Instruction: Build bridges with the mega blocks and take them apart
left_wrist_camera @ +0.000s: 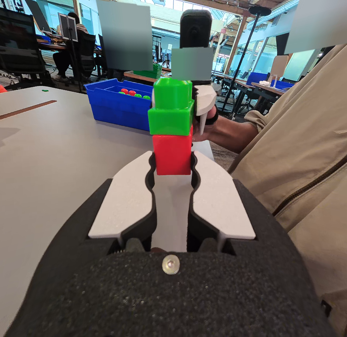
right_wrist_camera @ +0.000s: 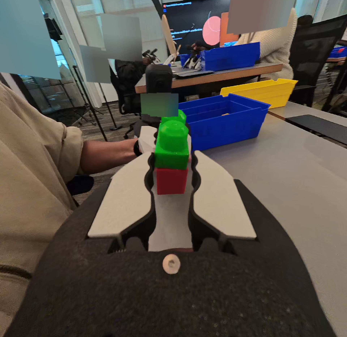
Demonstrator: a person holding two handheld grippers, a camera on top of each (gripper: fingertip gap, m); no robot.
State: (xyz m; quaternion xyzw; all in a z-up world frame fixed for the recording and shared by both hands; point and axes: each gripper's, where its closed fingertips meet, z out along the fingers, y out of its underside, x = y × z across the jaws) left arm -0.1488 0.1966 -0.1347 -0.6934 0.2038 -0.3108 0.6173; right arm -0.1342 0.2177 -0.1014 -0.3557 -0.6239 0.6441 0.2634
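A green mega block (left_wrist_camera: 170,119) is stacked on a red block (left_wrist_camera: 171,158) above the grey table (left_wrist_camera: 56,158), near its edge. My left gripper (left_wrist_camera: 173,156) is shut on the red block, with one fingertip on each side. In the right wrist view my right gripper (right_wrist_camera: 172,156) is shut on the green block (right_wrist_camera: 172,140), and the red block (right_wrist_camera: 171,181) sits just under it. The two grippers face each other. The right gripper's white finger (left_wrist_camera: 204,102) shows behind the stack, and the left gripper's finger (right_wrist_camera: 146,140) shows behind it in the right wrist view.
A blue bin (left_wrist_camera: 116,106) holding red and green blocks stands behind the stack in the left wrist view. Another blue bin (right_wrist_camera: 225,128) and a yellow bin (right_wrist_camera: 262,91) stand on the far side. A person's forearm and tan jacket (left_wrist_camera: 281,158) are close by. The gap from one gripper's tips to the other's is roughly 5 cm.
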